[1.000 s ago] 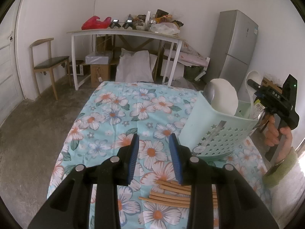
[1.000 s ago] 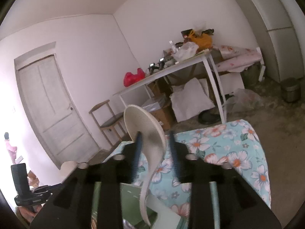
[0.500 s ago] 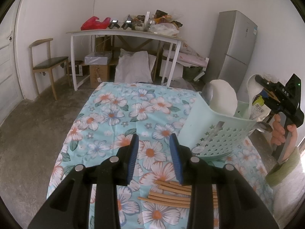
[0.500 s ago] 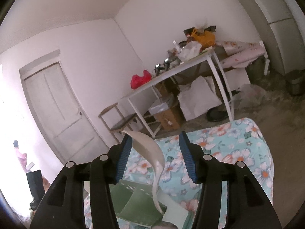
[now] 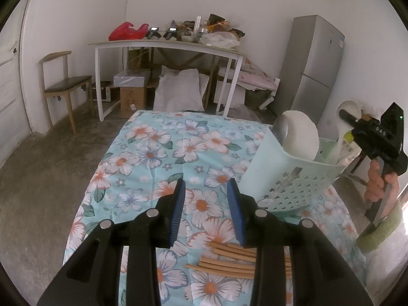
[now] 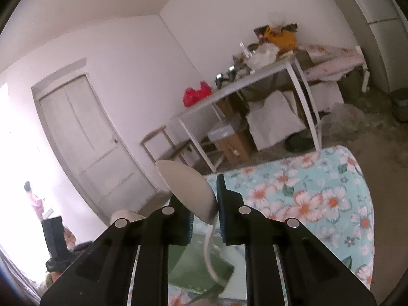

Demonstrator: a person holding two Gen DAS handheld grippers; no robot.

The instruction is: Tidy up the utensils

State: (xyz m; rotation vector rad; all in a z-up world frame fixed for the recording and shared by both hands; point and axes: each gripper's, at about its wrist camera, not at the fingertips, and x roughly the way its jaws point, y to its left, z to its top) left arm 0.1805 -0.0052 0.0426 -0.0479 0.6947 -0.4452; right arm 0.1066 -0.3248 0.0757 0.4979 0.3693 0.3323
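A pale green perforated basket [image 5: 290, 178] stands on the floral tablecloth [image 5: 178, 153] at the right, with white ladles [image 5: 301, 135] standing in it. Several wooden chopsticks [image 5: 229, 260] lie on the cloth just in front of my left gripper [image 5: 206, 209], which is open and empty above the cloth. My right gripper [image 6: 204, 209] has its pads around the bowl of a white spoon [image 6: 188, 191], whose handle runs down into the basket [image 6: 199, 267]. In the left wrist view the right gripper [image 5: 374, 137] is held beyond the basket's far right side.
A white table [image 5: 165, 46] piled with clutter stands at the back, with a wooden chair [image 5: 63, 86] to its left and a grey fridge [image 5: 311, 68] to its right. Boxes and sacks sit under the table. A door [image 6: 84, 140] shows in the right wrist view.
My right gripper opened, moved up and closed in around the white spoon's bowl. In the left wrist view it shifted right and slightly up. My left gripper has hardly moved.
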